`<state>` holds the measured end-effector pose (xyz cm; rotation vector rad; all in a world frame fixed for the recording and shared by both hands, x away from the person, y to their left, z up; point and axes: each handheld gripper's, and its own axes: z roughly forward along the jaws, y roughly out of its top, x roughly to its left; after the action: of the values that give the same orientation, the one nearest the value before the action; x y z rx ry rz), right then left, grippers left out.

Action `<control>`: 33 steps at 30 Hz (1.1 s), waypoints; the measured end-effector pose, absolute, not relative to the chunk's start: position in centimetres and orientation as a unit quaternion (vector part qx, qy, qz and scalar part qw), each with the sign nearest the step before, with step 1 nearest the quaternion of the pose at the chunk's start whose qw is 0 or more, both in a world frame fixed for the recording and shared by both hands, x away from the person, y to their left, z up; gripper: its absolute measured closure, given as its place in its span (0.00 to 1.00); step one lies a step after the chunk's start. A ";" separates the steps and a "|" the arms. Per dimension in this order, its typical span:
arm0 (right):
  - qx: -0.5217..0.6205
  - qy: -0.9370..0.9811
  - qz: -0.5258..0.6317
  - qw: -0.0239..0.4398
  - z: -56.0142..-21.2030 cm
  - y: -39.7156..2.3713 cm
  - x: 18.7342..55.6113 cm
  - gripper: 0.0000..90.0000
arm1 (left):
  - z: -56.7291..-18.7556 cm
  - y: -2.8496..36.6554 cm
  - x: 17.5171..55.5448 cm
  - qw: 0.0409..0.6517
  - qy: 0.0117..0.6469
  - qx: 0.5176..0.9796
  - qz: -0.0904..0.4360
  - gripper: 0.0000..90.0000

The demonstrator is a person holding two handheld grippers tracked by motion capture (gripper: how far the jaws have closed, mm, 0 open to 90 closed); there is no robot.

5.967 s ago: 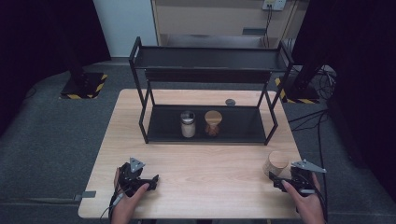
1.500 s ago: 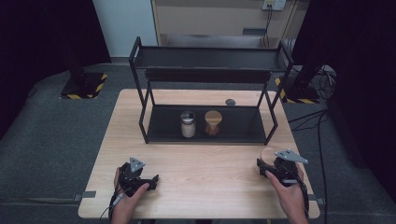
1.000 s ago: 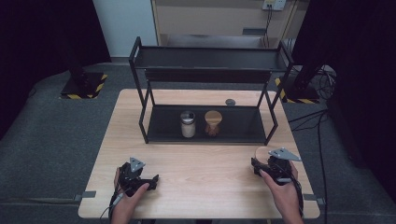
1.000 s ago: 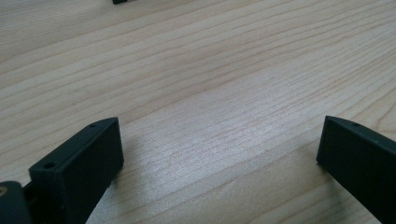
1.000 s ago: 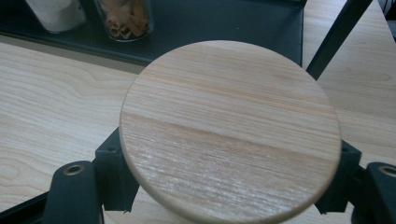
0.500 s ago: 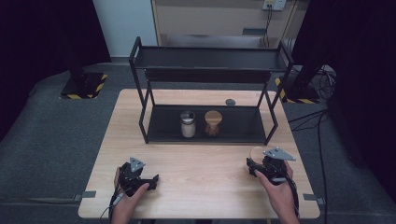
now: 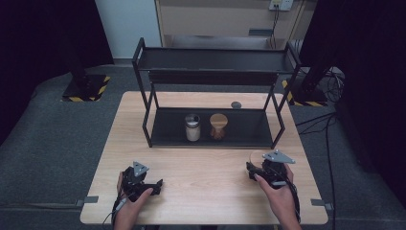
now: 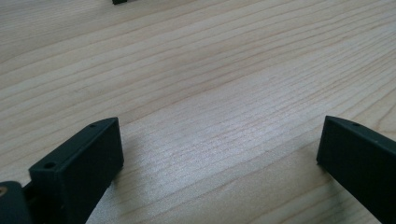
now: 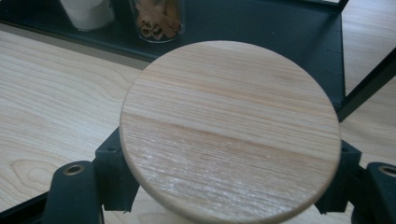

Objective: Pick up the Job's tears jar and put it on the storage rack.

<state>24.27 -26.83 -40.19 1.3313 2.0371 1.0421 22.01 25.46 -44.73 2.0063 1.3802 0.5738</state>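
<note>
Two grippers: both are working low over the near edge of the table (image 7: 201, 167), one to each side.
Left gripper (image 7: 143, 184): it is resting spread wide on bare wood, with nothing between its black jaws in its own view.
Right gripper (image 7: 261, 170): it is clamping the jar (image 9: 229, 126), a black jaw pressing in on each side just under the round wooden lid.
Jar position: it is sitting between the fingers (image 9: 114, 172), upright by the look of it, at the table's right front, near the rack's front edge.
Handling: the jar is likely rigid; if the body under the lid is glass like those on the rack, it is slippery and breakable, so gripping the body below the lid looks wise.
Rack (image 7: 158, 129): farther back, its low shelf is carrying a white-filled jar (image 7: 192, 127) and a brown-filled jar (image 7: 218, 126) side by side.
</note>
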 end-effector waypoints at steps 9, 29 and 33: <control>0.484 0.748 0.383 0.243 -40.1 -26.0 24.5 0.29 | -44.7 25.5 22.0 0.314 0.524 0.761 0.218 0.00; 0.468 0.762 0.376 0.244 -40.2 -23.2 25.7 0.29 | -44.7 25.5 22.0 0.315 0.524 0.761 0.218 0.00; 0.467 0.763 0.374 0.245 -40.4 -22.8 26.1 0.29 | -44.7 25.5 22.0 0.314 0.524 0.761 0.218 0.00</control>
<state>26.13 -22.82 -40.39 1.2742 2.0825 1.0196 22.01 25.46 -44.73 2.0064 1.3800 0.5740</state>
